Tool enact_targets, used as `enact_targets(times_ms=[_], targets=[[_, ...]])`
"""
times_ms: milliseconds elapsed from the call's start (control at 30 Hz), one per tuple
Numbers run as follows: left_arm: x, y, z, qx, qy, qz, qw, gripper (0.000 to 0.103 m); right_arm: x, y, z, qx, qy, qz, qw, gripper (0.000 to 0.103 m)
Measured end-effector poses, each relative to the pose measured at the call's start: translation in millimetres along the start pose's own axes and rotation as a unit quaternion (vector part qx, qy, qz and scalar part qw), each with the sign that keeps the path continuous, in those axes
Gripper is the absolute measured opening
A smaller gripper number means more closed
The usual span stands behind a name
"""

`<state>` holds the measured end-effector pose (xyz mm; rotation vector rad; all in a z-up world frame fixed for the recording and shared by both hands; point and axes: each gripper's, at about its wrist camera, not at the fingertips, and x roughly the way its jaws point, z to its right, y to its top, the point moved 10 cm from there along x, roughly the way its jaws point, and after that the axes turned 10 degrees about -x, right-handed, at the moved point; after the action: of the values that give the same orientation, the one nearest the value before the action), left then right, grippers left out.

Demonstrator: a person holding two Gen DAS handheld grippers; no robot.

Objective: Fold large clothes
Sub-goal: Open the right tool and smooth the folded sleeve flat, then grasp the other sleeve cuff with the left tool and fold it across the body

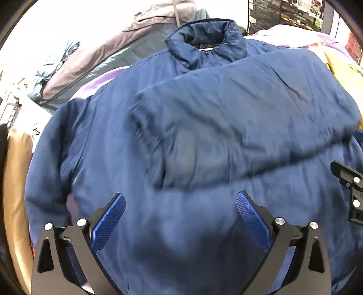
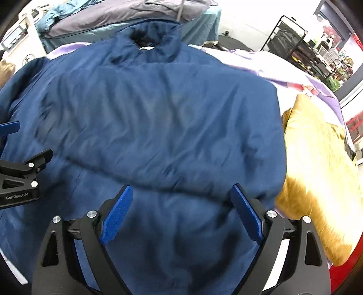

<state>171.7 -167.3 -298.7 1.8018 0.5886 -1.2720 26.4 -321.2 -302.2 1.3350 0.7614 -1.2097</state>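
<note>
- At the far left of the left wrist view a tan, satiny cushion (image 1: 15,181) lies along the bed edge, just beside the jacket.
- A navy padded jacket (image 1: 181,127) lies spread on the lilac bedsheet (image 1: 102,81), collar (image 1: 204,40) at the far end; its cloth is smooth, faintly shiny and softly wrinkled.
- One sleeve (image 1: 238,109) lies folded across the chest, its cuff toward the left.
- The left gripper (image 1: 181,208) hangs over the lower part of the jacket, jaws spread wide and holding nothing; its blue pads (image 1: 109,224) are finely knurled, on black fingers.
- The right gripper (image 2: 181,204) is likewise released above the hem, nothing between its ribbed blue pads (image 2: 118,213).
- Behind the collar, grey and teal garments (image 2: 127,20) lie heaped.
- To the right a mustard, plush cushion (image 2: 317,172) touches the jacket's side.
- A black wire rack (image 2: 292,40) stands beyond the bed at the far right.
- Motion blur softens the fabric's finer detail.
</note>
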Motion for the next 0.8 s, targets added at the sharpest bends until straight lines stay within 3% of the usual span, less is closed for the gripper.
enact_targets(times_ms=[267,433,567,800], targets=[[-36.2,-63.5,-62.2,-0.069,-0.001,0.014,0.9975,0.095,-14.0,-43.2,-59.5,-0.032,0.033,-0.017,0.999,0.087],[-50.2,-92.1,-119.6,-0.091,0.05,0.038,0.9939,0.089,-22.3,-56.9,-81.6,-0.049,0.037,-0.017,0.998,0.087],[-52.8,-99.7,-173.0,-0.116,0.106,0.052,0.9863,0.087,-26.8,-59.9,-86.1,-0.048,0.035,-0.017,0.998,0.087],[-27.9,-100.9,-227.7,-0.12,0.123,0.018,0.9849,0.084,-33.2,-66.0,-95.9,-0.044,0.025,-0.024,0.998,0.087]])
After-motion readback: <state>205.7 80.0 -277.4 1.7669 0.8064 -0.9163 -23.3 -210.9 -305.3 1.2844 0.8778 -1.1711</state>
